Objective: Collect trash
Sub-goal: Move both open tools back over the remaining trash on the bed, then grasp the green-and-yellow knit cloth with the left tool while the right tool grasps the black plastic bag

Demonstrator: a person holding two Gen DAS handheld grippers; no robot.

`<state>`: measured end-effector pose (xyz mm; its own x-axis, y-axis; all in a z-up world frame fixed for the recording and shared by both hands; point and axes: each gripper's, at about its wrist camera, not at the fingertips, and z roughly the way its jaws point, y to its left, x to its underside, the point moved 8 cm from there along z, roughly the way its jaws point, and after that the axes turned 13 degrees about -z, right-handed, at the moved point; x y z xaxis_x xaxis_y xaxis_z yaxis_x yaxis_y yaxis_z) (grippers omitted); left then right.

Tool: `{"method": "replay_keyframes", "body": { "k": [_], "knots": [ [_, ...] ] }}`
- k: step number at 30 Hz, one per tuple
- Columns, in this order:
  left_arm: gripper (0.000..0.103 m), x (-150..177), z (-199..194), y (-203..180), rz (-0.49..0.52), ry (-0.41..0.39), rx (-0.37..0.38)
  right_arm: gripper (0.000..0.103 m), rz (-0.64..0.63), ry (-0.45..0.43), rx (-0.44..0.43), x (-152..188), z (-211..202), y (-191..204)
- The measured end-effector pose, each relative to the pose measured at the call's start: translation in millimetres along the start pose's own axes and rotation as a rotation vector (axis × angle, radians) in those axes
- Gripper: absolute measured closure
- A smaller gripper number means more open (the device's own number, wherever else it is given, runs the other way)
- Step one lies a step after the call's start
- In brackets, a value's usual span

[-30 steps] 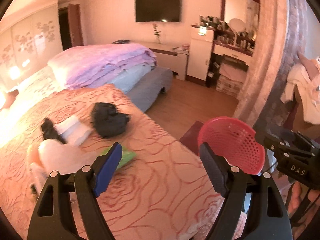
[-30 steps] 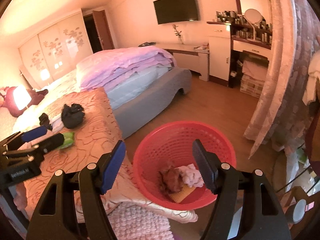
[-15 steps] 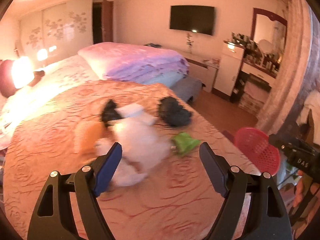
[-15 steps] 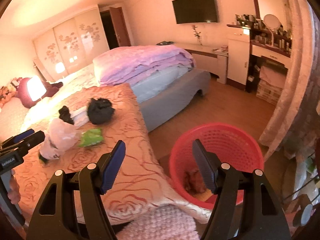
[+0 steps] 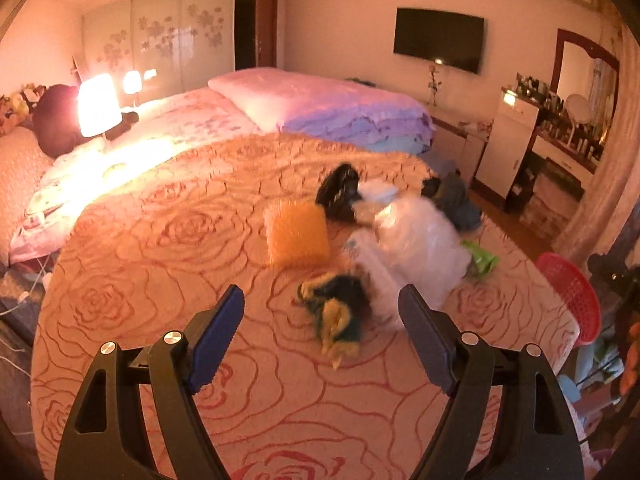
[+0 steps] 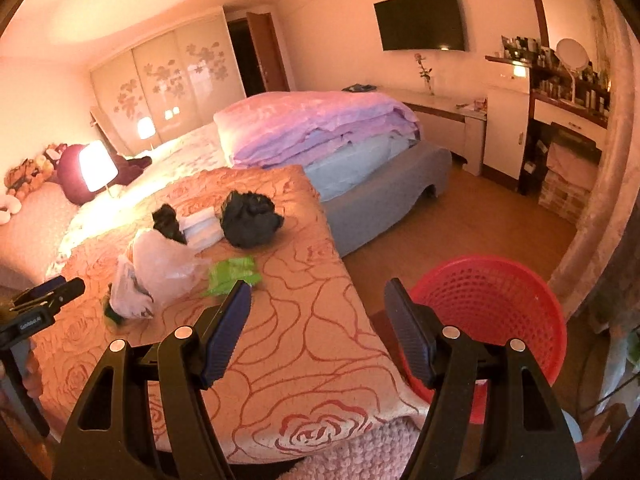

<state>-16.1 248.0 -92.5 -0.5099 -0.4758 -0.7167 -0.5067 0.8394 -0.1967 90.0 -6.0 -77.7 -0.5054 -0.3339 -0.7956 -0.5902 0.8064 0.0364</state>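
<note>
Left hand-held gripper (image 5: 320,326): jaws wide apart, nothing held; pointed down at a crumpled yellow-and-dark wrapper (image 5: 336,316) on the bed (image 5: 160,280).
Right hand-held gripper (image 6: 318,318): jaws apart, empty; hangs over the bed's edge, beside the basket.
Trash left on bed: clear plastic bag (image 5: 416,240), green wrapper (image 6: 234,274), black bag (image 6: 250,220), second dark wad (image 6: 168,220), white folded piece (image 6: 204,228), orange bumpy pad (image 5: 296,236).
Red basket (image 6: 492,308): on the floor just beside the bed; contents hidden here.
Progress: judged early, most pieces uncollected.
Next: likely close on the wrapper, carry to basket.
</note>
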Motion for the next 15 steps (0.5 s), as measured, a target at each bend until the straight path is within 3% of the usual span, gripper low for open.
{"method": "replay_keyframes", "body": {
  "k": [5,9,15],
  "knots": [
    [0.029,16,23,6,-0.016,0.064,-0.009,0.036,0.018,0.008,0.013,3,1,-7],
    [0.042,19,37,13,-0.049,0.094,-0.019,0.036,0.021,0.008,0.014,4,2,-9],
    [0.049,15,47,8,-0.054,0.099,0.016,0.036,0.015,0.027,0.002,7,6,-8]
  ]
}}
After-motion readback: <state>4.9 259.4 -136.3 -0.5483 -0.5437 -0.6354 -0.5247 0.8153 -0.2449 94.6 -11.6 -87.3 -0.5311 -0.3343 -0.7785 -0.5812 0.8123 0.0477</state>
